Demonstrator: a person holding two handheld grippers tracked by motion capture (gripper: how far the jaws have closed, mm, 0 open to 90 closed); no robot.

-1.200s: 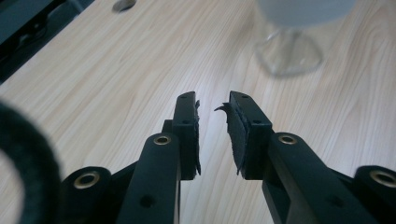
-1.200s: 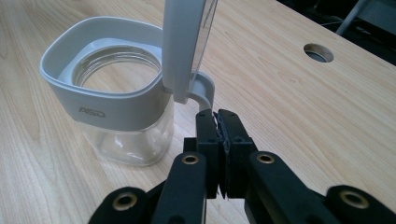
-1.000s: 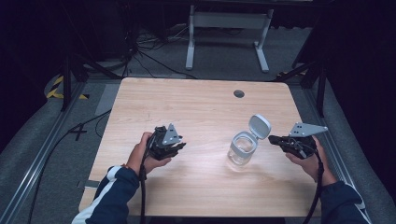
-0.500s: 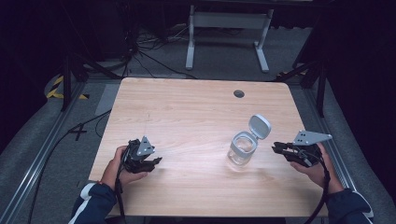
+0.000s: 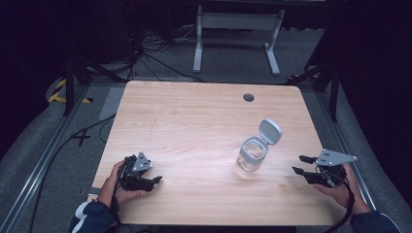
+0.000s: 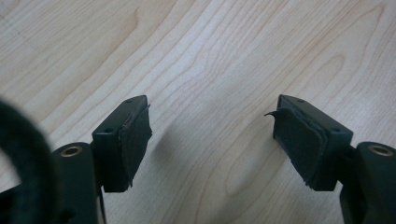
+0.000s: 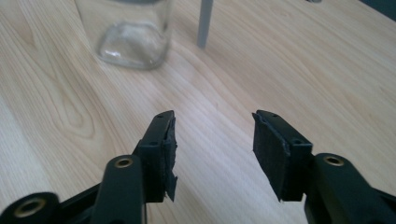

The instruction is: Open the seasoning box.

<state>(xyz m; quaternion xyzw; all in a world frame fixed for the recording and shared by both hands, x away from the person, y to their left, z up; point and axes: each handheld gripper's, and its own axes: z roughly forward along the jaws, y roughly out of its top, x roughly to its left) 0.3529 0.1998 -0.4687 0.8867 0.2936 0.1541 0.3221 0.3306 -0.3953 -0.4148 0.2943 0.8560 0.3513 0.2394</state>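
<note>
A clear glass jar [image 5: 251, 155] stands upright on the right half of the wooden table [image 5: 194, 116], its grey hinged lid [image 5: 270, 131] flipped up and back. My left gripper [image 5: 151, 183] rests in a hand near the table's front left corner, open, with bare wood between its jaws [image 6: 210, 116]. My right gripper [image 5: 299, 164] is held near the front right edge, open, and points left toward the jar from about a hand's width away. In the right gripper view the jar's base [image 7: 130, 32] and the lid's edge [image 7: 204, 23] lie beyond the open, unloaded gripper [image 7: 212, 126].
A round cable hole [image 5: 248, 97] sits near the table's far edge. Behind the table stands a grey metal frame [image 5: 235, 29] on dark carpet, with cables [image 5: 150, 58] on the floor at the left.
My left gripper has pulled back from the table's middle to the front left corner. My right gripper has drawn a little away from the jar toward the front right. The jar has stayed put.
</note>
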